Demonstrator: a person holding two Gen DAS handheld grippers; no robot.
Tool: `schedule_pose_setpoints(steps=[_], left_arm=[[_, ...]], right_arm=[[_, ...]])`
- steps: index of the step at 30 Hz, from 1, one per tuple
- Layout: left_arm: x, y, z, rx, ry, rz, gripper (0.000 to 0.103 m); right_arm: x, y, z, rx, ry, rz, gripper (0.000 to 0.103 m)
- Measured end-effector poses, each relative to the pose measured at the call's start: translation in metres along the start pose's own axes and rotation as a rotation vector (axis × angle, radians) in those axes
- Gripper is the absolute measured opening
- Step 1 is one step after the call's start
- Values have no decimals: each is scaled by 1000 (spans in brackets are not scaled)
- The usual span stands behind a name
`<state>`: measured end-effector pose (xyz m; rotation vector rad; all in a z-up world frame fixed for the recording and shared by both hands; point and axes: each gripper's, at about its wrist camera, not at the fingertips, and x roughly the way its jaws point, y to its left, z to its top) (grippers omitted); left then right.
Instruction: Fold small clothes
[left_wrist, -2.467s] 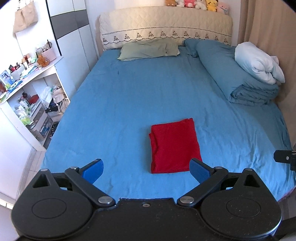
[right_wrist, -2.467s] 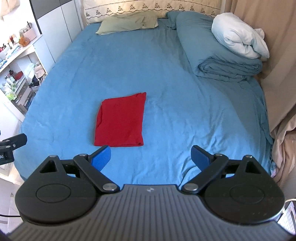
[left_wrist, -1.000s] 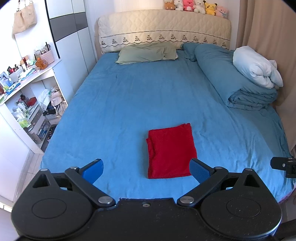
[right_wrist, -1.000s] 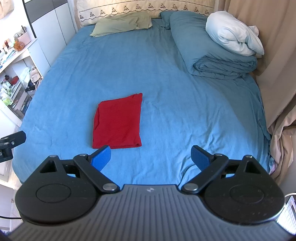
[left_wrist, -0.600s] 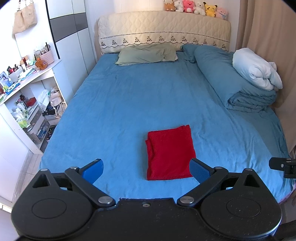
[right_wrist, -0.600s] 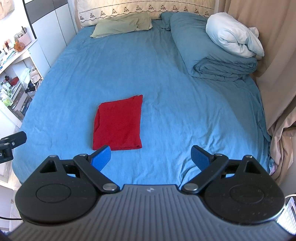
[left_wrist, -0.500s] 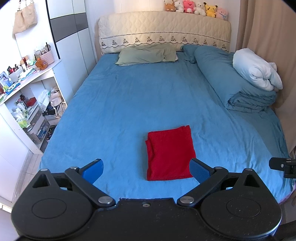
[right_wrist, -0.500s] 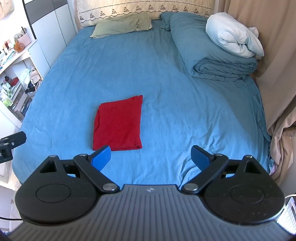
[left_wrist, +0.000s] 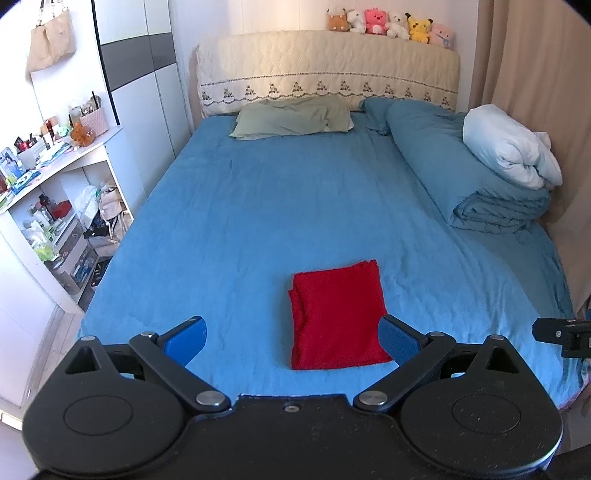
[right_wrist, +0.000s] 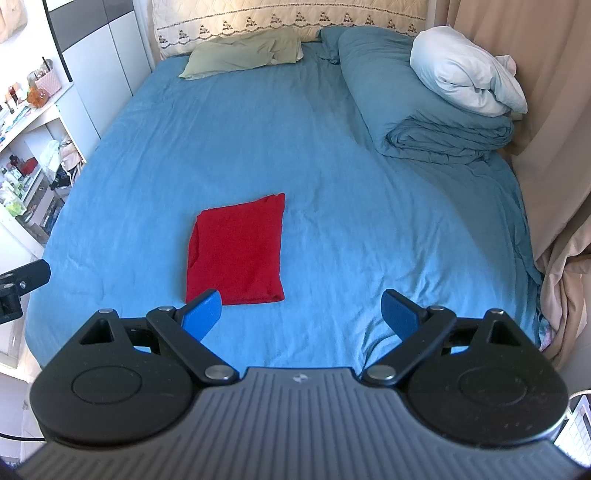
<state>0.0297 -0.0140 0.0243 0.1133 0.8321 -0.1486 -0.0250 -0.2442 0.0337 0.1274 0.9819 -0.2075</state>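
A small red garment lies folded into a neat rectangle on the blue bed sheet, near the foot of the bed. It also shows in the right wrist view. My left gripper is open and empty, held back from the bed with the garment between and beyond its fingertips. My right gripper is open and empty, held above the foot edge, with the garment just past its left fingertip.
A folded blue duvet with a white pillow lies along the right side. A green pillow lies at the headboard. White shelves full of small items stand left. Curtains hang right.
Both grippers have drawn back and up from the bed a little, so the folded red garment sits slightly farther away. The garment itself has not moved.
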Motion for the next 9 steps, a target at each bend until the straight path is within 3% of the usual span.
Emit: schedule_pose_setpoints(steps=[9], left_arm=[[2, -2, 2, 7, -15, 14, 101]], right_arm=[[1, 3, 8, 4, -6, 1, 103]])
